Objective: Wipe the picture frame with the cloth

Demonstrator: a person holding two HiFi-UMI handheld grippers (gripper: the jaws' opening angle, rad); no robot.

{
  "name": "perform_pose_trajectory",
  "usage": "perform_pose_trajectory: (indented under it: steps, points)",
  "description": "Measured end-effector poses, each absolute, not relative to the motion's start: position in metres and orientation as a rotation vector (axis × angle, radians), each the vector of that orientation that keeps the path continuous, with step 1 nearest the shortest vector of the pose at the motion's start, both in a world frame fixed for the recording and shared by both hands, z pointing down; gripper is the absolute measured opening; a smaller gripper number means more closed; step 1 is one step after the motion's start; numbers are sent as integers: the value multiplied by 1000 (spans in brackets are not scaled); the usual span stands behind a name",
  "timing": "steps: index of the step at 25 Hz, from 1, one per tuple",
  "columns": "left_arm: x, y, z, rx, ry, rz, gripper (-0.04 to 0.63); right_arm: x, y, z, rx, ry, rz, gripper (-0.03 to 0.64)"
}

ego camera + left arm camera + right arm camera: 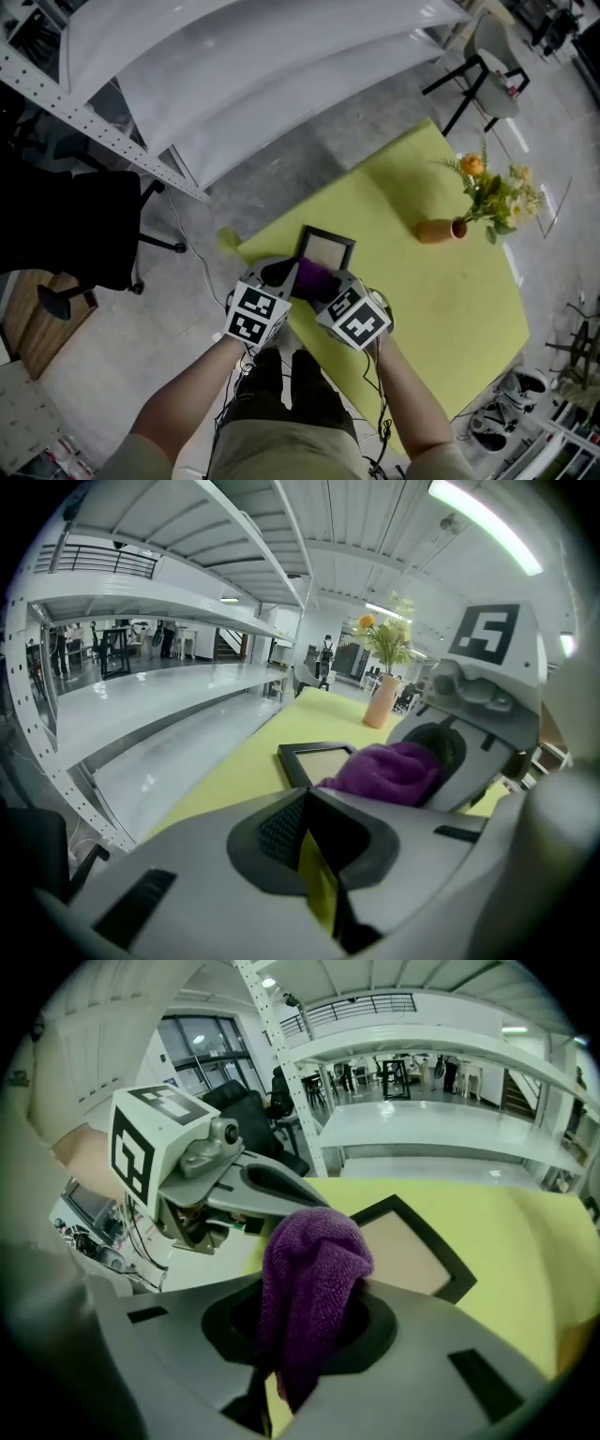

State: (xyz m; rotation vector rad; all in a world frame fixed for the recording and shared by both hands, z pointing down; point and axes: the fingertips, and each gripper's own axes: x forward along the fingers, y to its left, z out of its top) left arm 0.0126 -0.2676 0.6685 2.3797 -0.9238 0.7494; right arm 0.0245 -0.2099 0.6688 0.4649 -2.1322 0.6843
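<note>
Purple cloth (pixel 311 1274) hangs bunched in right gripper (pixel 292 1330) by black picture frame (pixel 448 1262).

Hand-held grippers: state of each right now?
Left hand-held gripper: closed, nothing between the jaws.
Right hand-held gripper: closed on the cloth.

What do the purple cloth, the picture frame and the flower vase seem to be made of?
Cloth: probably microfibre or terry, matte; a fine looped pile and soft folds show. Picture frame: black matte border, plastic or painted wood, I cannot tell which; the beige panel inside may be card. Vase: tan and matte, perhaps ceramic; too small to be sure.
</note>
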Motion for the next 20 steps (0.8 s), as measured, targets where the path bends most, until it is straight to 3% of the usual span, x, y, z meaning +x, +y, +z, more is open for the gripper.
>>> perform_pose_trajectory:
  steps: [7,15,20]
  points:
    - [13,-267,670,2382,-930,756,8,35,-199,653,365,-2146,721,86]
    - [13,-269,664,2401,-939,752,7,89,-302,632,941,-2190,564,88]
    - [13,-269,664,2399,-940,752,7,82,-288,664,895,-2105,611,89]
